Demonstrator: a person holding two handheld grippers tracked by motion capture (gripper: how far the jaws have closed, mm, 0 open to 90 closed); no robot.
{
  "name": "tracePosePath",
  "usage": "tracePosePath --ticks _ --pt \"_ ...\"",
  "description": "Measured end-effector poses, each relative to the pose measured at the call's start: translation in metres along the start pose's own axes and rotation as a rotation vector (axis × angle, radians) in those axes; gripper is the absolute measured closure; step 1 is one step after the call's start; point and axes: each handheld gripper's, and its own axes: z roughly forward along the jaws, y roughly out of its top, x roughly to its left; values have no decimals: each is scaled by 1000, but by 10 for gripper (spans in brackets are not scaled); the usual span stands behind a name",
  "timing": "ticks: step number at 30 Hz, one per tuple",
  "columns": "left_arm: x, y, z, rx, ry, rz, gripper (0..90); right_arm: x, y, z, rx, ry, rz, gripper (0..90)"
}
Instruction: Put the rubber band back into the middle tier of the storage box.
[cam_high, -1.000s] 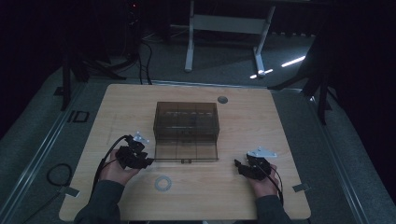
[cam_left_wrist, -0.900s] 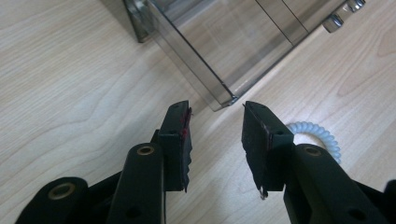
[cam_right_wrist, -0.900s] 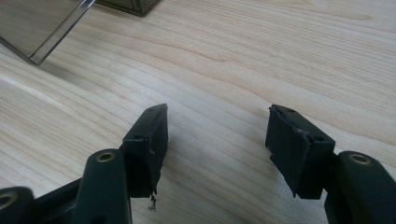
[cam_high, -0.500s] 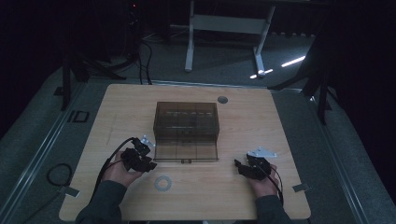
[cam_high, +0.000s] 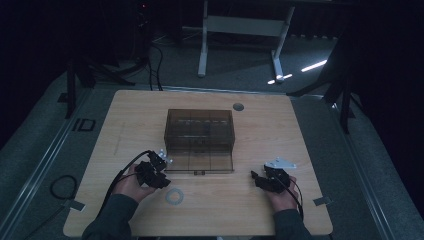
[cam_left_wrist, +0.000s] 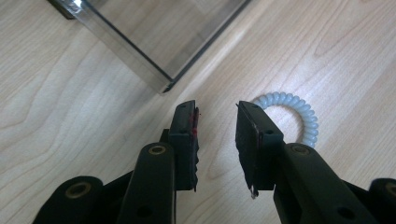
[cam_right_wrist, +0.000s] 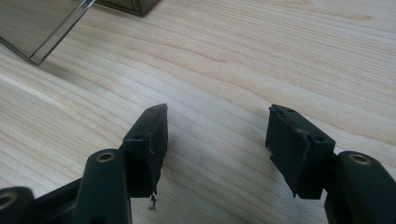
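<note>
While our left gripper (cam_left_wrist: 215, 116) hangs with its jaws apart, holding nothing, just past the box's (cam_high: 200, 135) front corner, we think we are reaching for the white coil ring (cam_left_wrist: 292, 116) near that corner. Next we must put one jaw inside it. Since a second ago, this gripper moved closer to the box. Our right gripper (cam_right_wrist: 217, 128) waits wide apart beside the box.

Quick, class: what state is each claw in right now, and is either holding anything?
Left claw: open, holding nothing; a coil ring lies beside it.
Right claw: open, holding nothing.
</note>
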Motion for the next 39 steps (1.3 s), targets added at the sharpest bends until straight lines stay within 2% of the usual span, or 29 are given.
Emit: tracePosePath --ticks 6,26,39 --pt "-4 5 6 42 -1 18 687 0 0 0 0 0 0 387" --pt "-16 13 19 135 -27 59 725 0 0 0 0 0 0 387" --pt "-20 14 25 192 -13 66 760 0 0 0 0 0 -1 387"
